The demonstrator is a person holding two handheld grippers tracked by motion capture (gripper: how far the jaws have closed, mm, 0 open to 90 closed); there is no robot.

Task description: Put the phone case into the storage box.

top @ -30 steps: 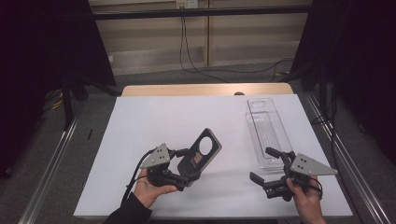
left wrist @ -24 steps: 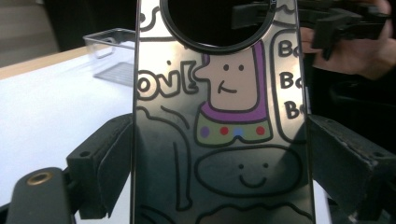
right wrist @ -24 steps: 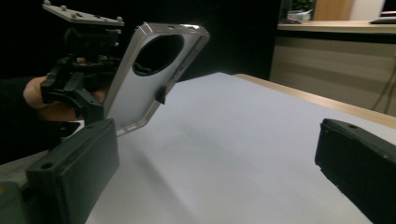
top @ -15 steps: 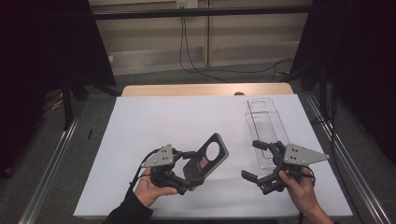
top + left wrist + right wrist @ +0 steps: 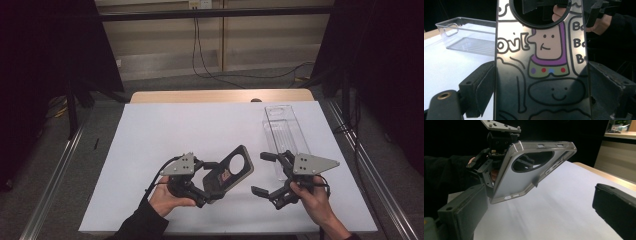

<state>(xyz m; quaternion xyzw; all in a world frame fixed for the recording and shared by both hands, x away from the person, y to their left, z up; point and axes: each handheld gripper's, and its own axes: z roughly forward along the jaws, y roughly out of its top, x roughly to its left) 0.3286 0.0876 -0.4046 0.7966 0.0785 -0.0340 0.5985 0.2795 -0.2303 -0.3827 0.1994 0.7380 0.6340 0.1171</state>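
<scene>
Cartoon-printed phone case, round cutout

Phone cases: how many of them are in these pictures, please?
1. The single phone case is held off the table in the left hand-held gripper, near the front edge, left of the clear plastic tray. The tray looks empty; none appears hidden.

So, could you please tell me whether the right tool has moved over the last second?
Yes: the right tool has shifted left, away from the clear tray, toward the phone case.
</scene>
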